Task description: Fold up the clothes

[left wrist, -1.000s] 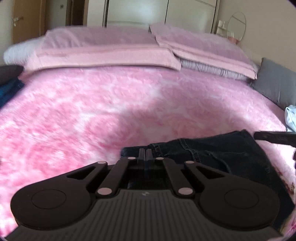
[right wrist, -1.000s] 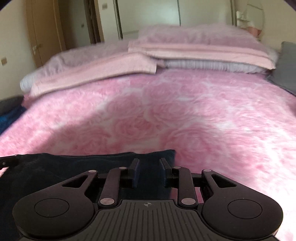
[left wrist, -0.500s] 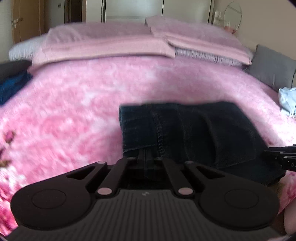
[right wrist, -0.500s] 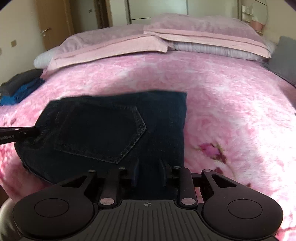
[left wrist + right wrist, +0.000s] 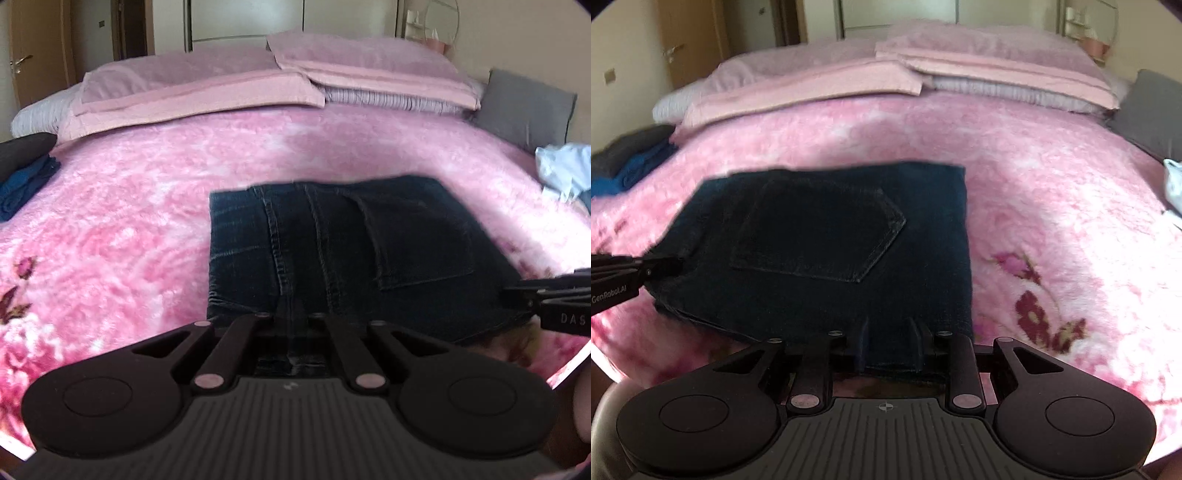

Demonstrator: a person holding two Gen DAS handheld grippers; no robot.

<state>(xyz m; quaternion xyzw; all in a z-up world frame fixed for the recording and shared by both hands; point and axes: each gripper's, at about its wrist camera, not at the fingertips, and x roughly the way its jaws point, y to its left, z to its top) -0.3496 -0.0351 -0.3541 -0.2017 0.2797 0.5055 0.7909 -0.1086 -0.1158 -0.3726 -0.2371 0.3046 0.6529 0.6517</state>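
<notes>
Folded dark blue jeans (image 5: 332, 251) lie flat on the pink floral blanket (image 5: 129, 240), back pocket up; they also show in the right wrist view (image 5: 827, 240). My left gripper (image 5: 291, 314) is shut on the jeans' near left edge. My right gripper (image 5: 888, 332) is shut on the near right edge, with denim pinched between its fingers. Each gripper's tip shows at the side of the other's view: the right one (image 5: 517, 295) and the left one (image 5: 665, 266).
Pink pillows (image 5: 221, 85) lie across the head of the bed. A grey cushion (image 5: 524, 107) and a light blue garment (image 5: 561, 170) are at the right. Dark blue and black clothes (image 5: 22, 177) are piled at the left edge.
Both grippers pulled back toward the near edge of the bed, holding the jeans. The jeans, a thin strip before, now lie spread flat in full view.
</notes>
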